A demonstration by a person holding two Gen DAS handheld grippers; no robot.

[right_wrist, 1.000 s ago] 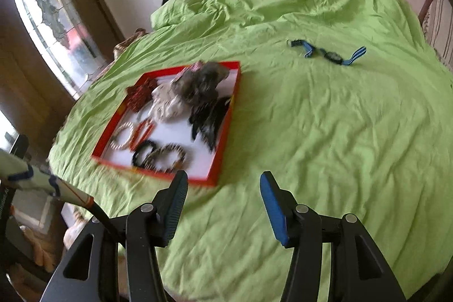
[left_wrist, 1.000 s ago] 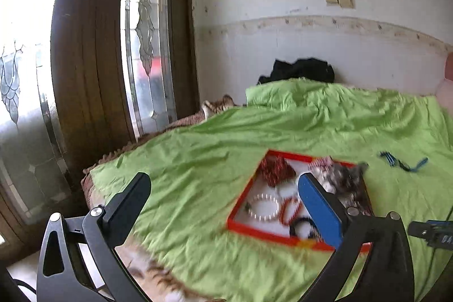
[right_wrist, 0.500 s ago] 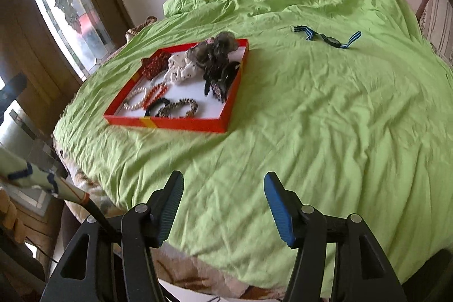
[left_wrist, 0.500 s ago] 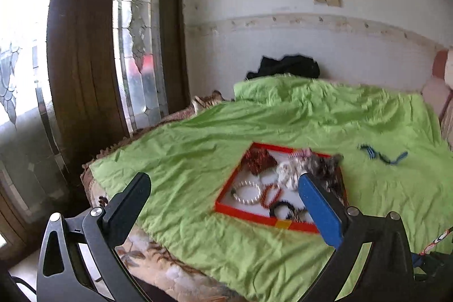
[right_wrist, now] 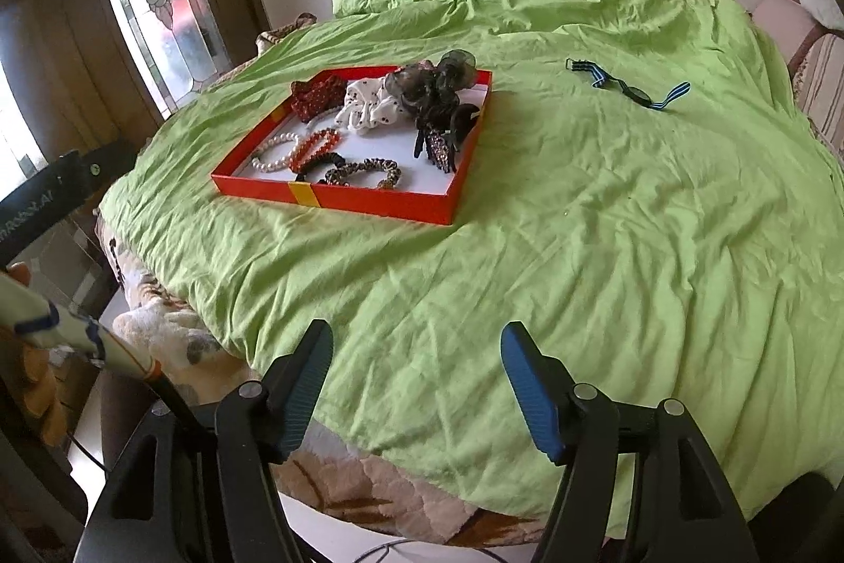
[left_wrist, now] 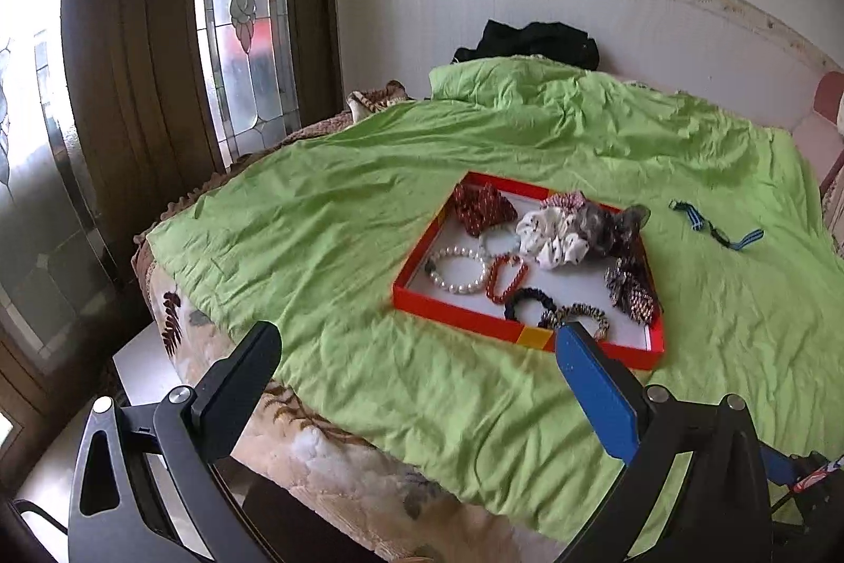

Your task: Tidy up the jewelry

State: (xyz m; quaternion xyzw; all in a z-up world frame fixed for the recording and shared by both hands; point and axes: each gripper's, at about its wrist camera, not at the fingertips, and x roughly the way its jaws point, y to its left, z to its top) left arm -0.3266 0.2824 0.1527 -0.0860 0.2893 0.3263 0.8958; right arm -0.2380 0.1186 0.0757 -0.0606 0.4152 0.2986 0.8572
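Note:
A red tray (left_wrist: 464, 321) (right_wrist: 369, 200) lies on the green bedspread (left_wrist: 327, 236) (right_wrist: 606, 204), holding a pearl bracelet (left_wrist: 458, 268) (right_wrist: 274, 154), a red bead bracelet (left_wrist: 506, 277) (right_wrist: 314, 149), scrunchies and hair clips. A blue-striped strap (left_wrist: 715, 231) (right_wrist: 627, 87) lies on the cover to the tray's right. My left gripper (left_wrist: 416, 354) hovers open near the bed's front edge, short of the tray. My right gripper (right_wrist: 416, 352) hangs over the near edge of the cover with its jaws opening and nothing between them.
A dark door with stained-glass panes (left_wrist: 237, 9) stands left of the bed. Black clothing (left_wrist: 533, 40) lies by the far wall. A patterned blanket (right_wrist: 174, 346) hangs off the bed's near edge. A person's sleeve (right_wrist: 58, 325) shows at the left of the right wrist view.
Both views have pulled back from the tray and now show the bed's near edge. The left gripper tilted downward. The right gripper's fingers have spread wider.

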